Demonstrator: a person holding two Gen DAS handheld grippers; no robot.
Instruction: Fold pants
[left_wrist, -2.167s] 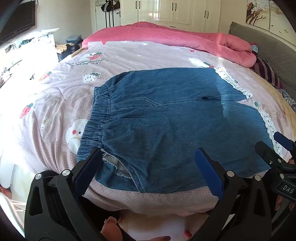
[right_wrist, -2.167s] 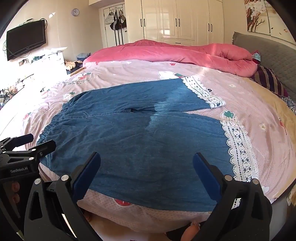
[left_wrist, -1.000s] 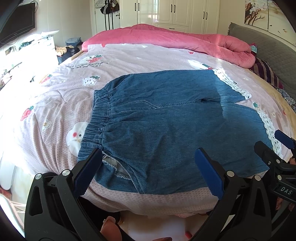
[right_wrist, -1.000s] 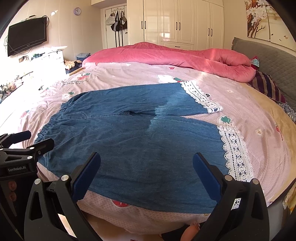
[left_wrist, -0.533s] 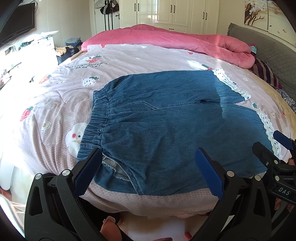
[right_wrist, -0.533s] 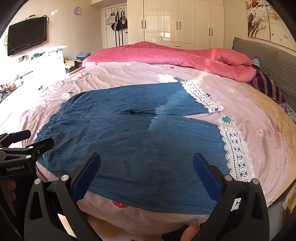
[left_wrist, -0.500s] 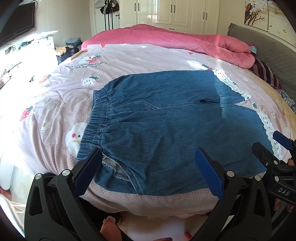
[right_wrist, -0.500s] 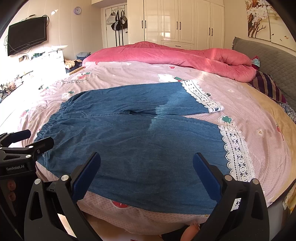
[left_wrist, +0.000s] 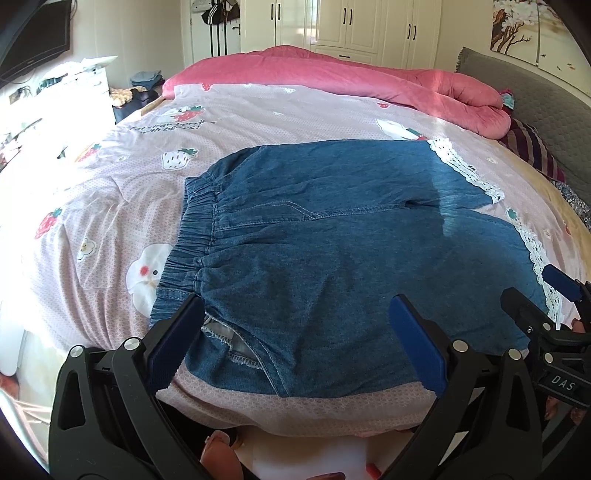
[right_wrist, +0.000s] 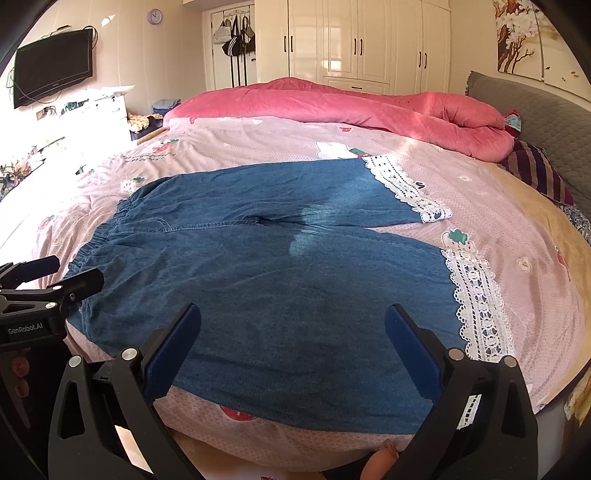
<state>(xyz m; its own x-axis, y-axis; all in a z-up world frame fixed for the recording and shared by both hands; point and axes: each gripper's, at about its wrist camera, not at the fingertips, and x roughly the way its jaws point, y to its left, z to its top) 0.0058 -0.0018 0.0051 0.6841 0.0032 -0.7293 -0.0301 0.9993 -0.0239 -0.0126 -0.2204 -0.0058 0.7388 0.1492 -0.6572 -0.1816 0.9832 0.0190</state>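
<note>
Pants (right_wrist: 280, 273) lie spread flat, unfolded, on the pink bedsheet (right_wrist: 517, 221), both the left gripper (left_wrist: 295, 343) and right gripper (right_wrist: 291, 347) poised spread and empty at the near edge; judged pre-fold, next move requires pinching waistband (left_wrist: 192, 236) and lace hem (right_wrist: 476, 306).

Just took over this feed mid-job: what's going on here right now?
A person holds a two-finger gripper in each hand over denim pants spread flat and unfolded on the pink patterned bedsheet. The elastic waistband lies on the left, the lace-trimmed cuffs on the right. The left gripper hovers near the waistband corner and the right gripper near the lower leg, both open and holding nothing. No fold has been made yet.
</note>
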